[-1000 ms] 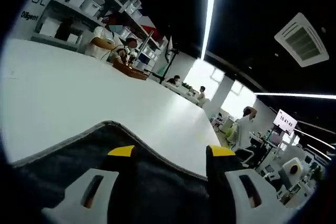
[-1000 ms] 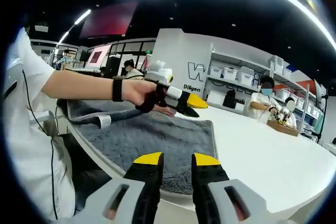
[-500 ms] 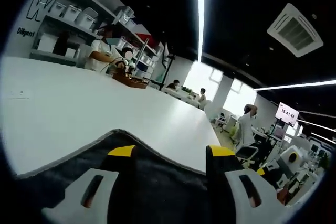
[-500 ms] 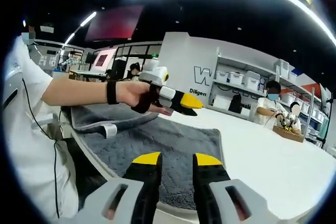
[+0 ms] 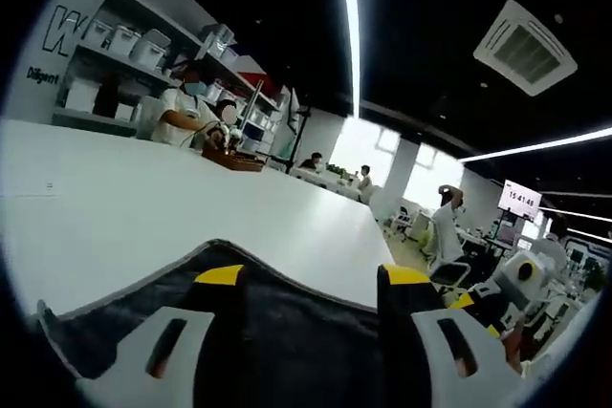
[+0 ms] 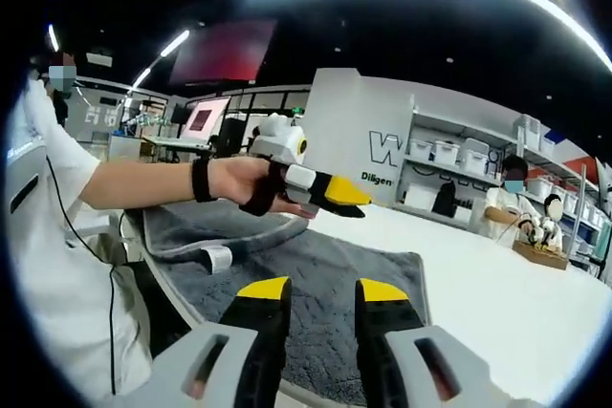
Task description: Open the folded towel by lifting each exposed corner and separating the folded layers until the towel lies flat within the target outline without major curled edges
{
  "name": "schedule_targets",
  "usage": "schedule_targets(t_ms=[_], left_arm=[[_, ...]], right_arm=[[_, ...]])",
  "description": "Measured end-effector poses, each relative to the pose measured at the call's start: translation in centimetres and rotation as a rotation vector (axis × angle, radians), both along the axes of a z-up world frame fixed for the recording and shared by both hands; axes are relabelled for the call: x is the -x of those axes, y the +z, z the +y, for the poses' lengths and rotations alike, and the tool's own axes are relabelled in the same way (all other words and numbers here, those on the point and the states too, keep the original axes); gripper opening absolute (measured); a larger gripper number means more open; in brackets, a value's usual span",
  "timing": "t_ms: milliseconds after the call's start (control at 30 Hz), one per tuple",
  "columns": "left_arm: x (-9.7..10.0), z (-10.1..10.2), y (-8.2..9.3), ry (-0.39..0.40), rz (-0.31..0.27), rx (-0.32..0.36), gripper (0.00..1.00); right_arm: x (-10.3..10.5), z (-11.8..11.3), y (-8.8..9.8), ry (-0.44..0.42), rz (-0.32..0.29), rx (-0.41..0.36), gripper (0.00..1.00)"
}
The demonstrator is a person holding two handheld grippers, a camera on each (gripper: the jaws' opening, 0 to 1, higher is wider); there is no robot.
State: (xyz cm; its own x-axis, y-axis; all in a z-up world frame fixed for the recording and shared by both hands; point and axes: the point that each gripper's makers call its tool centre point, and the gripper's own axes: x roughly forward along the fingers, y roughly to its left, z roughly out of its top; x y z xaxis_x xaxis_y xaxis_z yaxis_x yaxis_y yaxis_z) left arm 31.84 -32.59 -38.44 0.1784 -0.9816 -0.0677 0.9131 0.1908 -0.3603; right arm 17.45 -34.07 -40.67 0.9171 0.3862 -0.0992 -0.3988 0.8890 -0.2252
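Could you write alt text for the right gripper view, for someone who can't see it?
A grey towel lies on a white table, one layer folded over on the side near the person. The right gripper, yellow-tipped jaws apart, points at it from below, while the left gripper hangs above it.

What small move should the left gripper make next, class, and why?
Probably lower the left gripper onto the rolled edge of the grey towel and grip it: that edge lies curled over near the table's side, and the gripper hangs above it holding nothing.
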Motion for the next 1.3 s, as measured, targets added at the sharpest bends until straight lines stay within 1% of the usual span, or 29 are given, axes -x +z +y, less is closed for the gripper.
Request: schedule_targets(t_ms=[133, 200, 300, 367, 400, 467, 567, 633, 767, 800, 867, 900, 1000, 1033, 1067, 1100, 1133, 1167, 1300], left_arm=[[0.2, 1.0, -0.4, 0.012, -0.003, -0.026, 0.53], [0.4, 1.7, -0.3, 0.015, -0.012, -0.019, 0.53], [0.8, 2.5, -0.2, 0.019, -0.006, -0.012, 0.53], [1.7, 3.2, -0.3, 0.023, -0.019, -0.02, 0.52], [2.0, 3.4, -0.1, 0.018, -0.037, -0.023, 0.53], [1.7, 3.7, 0.2, 0.019, -0.041, -0.02, 0.53], [2.2, 4.2, 0.8, 0.006, -0.053, -0.013, 0.53], [2.5, 4.4, 1.0, 0.0, -0.066, -0.017, 0.53], [3.2, 5.2, 2.0, -0.001, -0.113, -0.001, 0.55], [3.2, 5.4, 2.0, -0.005, -0.137, -0.012, 0.56], [3.1, 5.9, 2.2, 0.019, -0.148, -0.016, 0.56], [3.6, 6.3, 2.2, 0.011, -0.183, -0.027, 0.56], [4.0, 6.8, 2.1, 0.003, -0.191, -0.045, 0.55], [4.1, 6.9, 2.2, -0.001, -0.205, -0.052, 0.55], [4.2, 7.2, 2.1, -0.003, -0.234, -0.07, 0.55], [4.3, 7.2, 2.1, -0.001, -0.225, -0.071, 0.54], [4.4, 7.3, 2.1, -0.007, -0.234, -0.069, 0.54], [4.8, 7.3, 2.0, -0.026, -0.254, -0.073, 0.54], [5.4, 7.5, 1.3, -0.045, -0.248, -0.113, 0.55]], right_arm=[[-0.1, 0.4, 0.2, 0.007, -0.005, 0.008, 0.22], [-0.1, 0.7, 0.3, 0.013, -0.007, 0.012, 0.22], [0.0, 1.1, 0.4, 0.024, -0.01, 0.014, 0.21], [0.0, 1.6, 0.4, 0.035, -0.009, 0.014, 0.22], [0.0, 1.7, 0.4, 0.038, -0.009, 0.018, 0.22], [-0.1, 2.0, 0.3, 0.04, -0.005, 0.02, 0.21], [-0.1, 2.4, 0.4, 0.05, -0.005, 0.026, 0.21], [-0.1, 2.6, 0.4, 0.056, -0.006, 0.027, 0.21], [0.0, 3.0, 0.3, 0.062, -0.003, 0.033, 0.21], [0.0, 3.1, 0.3, 0.064, -0.003, 0.035, 0.21], [0.1, 3.4, 0.2, 0.069, -0.002, 0.041, 0.22], [0.1, 3.4, 0.2, 0.069, -0.002, 0.043, 0.22], [0.2, 3.4, 0.3, 0.067, -0.003, 0.044, 0.22], [0.2, 3.4, 0.3, 0.063, -0.004, 0.043, 0.22], [0.3, 3.3, 0.4, 0.062, -0.006, 0.044, 0.21], [0.3, 3.4, 0.4, 0.063, -0.005, 0.044, 0.21], [0.4, 3.5, 0.4, 0.067, -0.006, 0.046, 0.21], [0.4, 3.5, 0.4, 0.069, -0.005, 0.045, 0.2], [0.4, 3.6, 0.5, 0.062, -0.012, 0.049, 0.2]])
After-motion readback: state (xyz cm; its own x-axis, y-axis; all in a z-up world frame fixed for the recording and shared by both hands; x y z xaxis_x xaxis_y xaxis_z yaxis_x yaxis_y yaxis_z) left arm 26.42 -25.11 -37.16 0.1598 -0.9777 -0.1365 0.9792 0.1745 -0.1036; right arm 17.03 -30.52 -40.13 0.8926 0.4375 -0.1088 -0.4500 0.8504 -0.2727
